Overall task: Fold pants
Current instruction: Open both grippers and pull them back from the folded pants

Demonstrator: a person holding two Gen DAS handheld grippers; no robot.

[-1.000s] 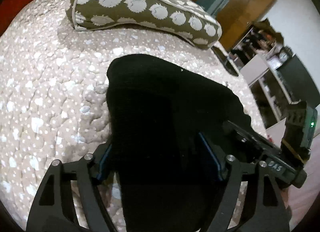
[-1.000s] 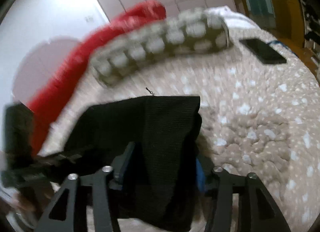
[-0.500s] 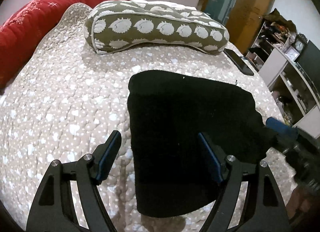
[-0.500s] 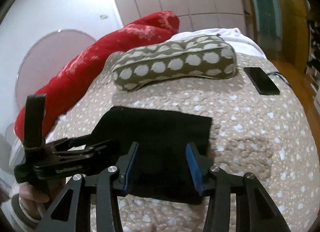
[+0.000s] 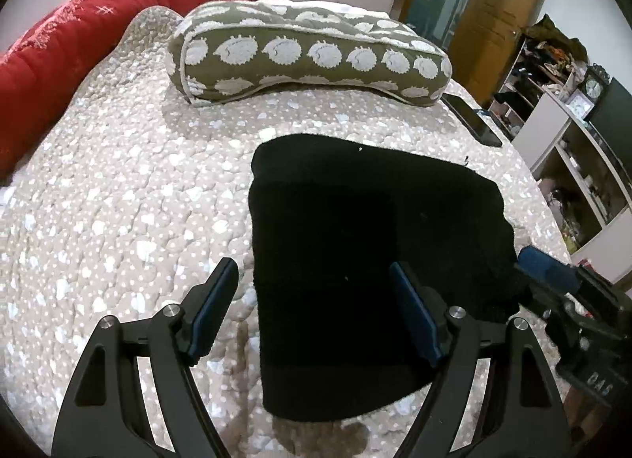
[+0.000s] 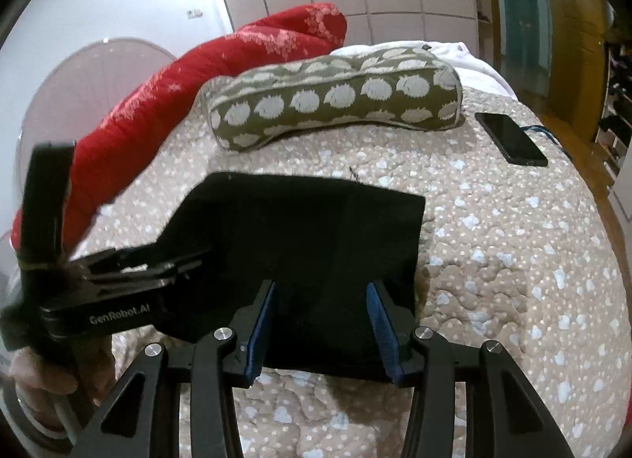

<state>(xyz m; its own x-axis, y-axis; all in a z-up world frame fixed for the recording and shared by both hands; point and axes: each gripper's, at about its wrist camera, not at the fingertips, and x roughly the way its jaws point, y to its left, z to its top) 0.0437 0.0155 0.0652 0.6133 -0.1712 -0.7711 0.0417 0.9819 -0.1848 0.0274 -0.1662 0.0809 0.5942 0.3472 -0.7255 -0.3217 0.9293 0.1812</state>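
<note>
The black pants [image 5: 367, 244] lie folded into a flat rectangle on the quilted bedspread [image 5: 118, 197]; they also show in the right wrist view [image 6: 308, 244]. My left gripper [image 5: 316, 300] is open and empty, its fingers above the near left part of the fold. My right gripper [image 6: 322, 323] is open and empty, just above the near edge of the pants. The left gripper's body shows in the right wrist view [image 6: 118, 272]. The right gripper shows at the right edge of the left wrist view [image 5: 568, 300].
An olive bolster pillow with white spots [image 5: 312, 51] lies across the bed behind the pants. A red pillow [image 5: 98, 19] lies at the far left. A black phone [image 6: 511, 138] rests on the bed at the far right. Shelves [image 5: 572, 134] stand beyond the bed.
Both grippers have let go of the pants and drawn back and up. The pants now lie flat on the bed, folded over.
</note>
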